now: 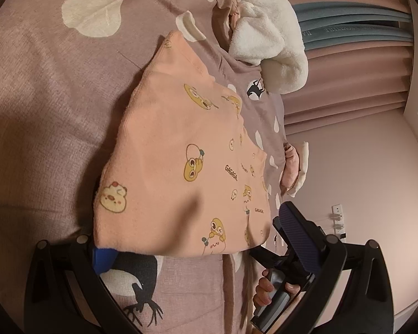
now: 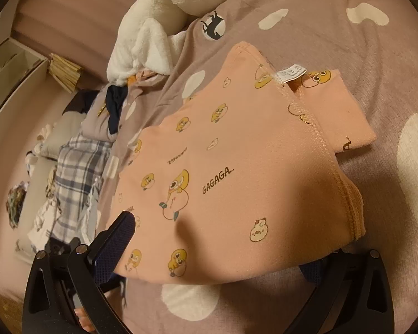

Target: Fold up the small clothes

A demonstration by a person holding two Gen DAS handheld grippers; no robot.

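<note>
A small pink garment (image 1: 181,150) printed with cartoon ducks and "GAGAGA" lies folded on the mauve bedspread (image 1: 41,97); it also shows in the right wrist view (image 2: 237,161) with its white label up. My left gripper (image 1: 197,239) is open, its jaws wide on either side of the garment's near edge, and the left blue pad (image 1: 103,258) is partly under the cloth. My right gripper (image 2: 217,250) is open too, astride the garment's near edge, with its right finger hidden under the fabric.
A white fluffy blanket (image 1: 267,33) lies heaped at the far edge of the bed, also in the right wrist view (image 2: 158,22). A plaid cloth (image 2: 78,172) and other clothes hang off the bedside. Pink curtains (image 1: 348,83) stand beyond.
</note>
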